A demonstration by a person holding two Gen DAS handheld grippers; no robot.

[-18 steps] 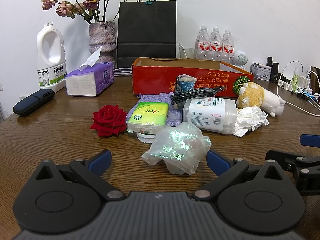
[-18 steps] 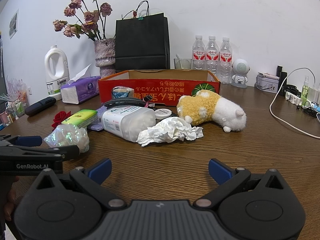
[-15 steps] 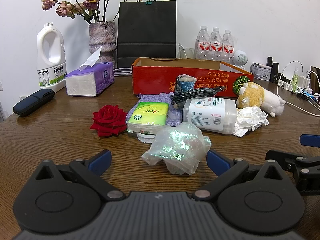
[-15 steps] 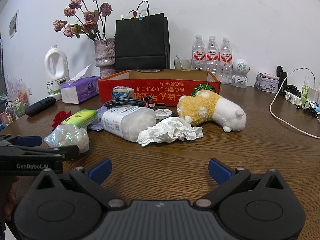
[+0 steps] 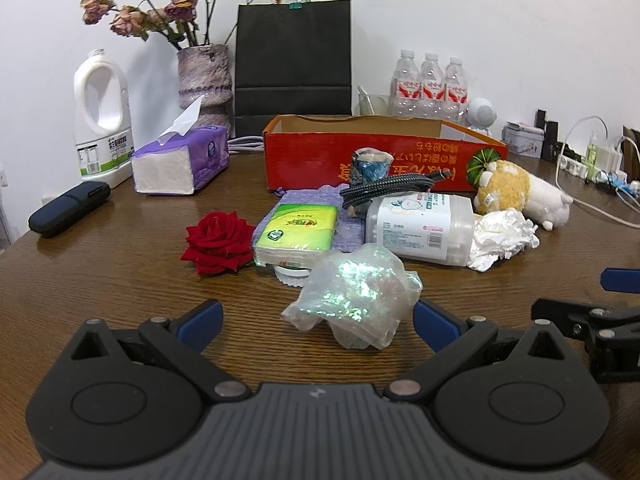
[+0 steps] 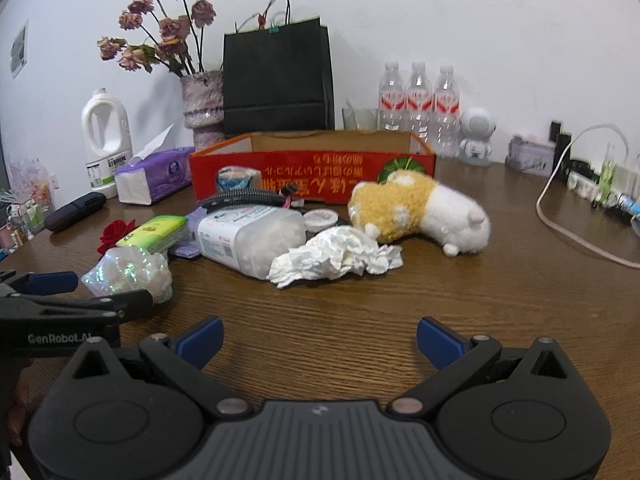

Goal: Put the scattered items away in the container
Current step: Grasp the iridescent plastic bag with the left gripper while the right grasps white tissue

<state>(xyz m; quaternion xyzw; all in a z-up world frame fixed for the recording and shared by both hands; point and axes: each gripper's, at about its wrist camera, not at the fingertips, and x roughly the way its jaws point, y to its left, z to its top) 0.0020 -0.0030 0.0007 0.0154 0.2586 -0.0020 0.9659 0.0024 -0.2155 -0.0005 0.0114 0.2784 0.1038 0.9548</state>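
A red cardboard box (image 5: 384, 160) (image 6: 312, 176) stands open at the back of the wooden table. Before it lie a red rose (image 5: 218, 242), a green tissue pack (image 5: 298, 230), a clear cotton-swab tub (image 5: 420, 230) (image 6: 252, 240), a black cable (image 5: 390, 192), a crumpled white tissue (image 5: 502, 242) (image 6: 340, 256) and a yellow-white plush toy (image 5: 520, 194) (image 6: 420, 210). An iridescent crumpled plastic bag (image 5: 356, 296) (image 6: 128, 270) lies nearest. My left gripper (image 5: 316, 320) is open, just short of the bag. My right gripper (image 6: 318, 334) is open and empty over bare table, short of the tissue.
At the back stand a white jug (image 5: 102, 120), a purple tissue box (image 5: 180, 164), a vase of dried roses (image 5: 204, 76), a black paper bag (image 5: 294, 60) and three water bottles (image 5: 430, 84). A dark case (image 5: 68, 208) lies left. Cables and chargers (image 6: 588, 184) lie right.
The right wrist view has shifted: my right gripper has moved a little forward and turned, so the plush and tissue appear closer. The left gripper has not moved.
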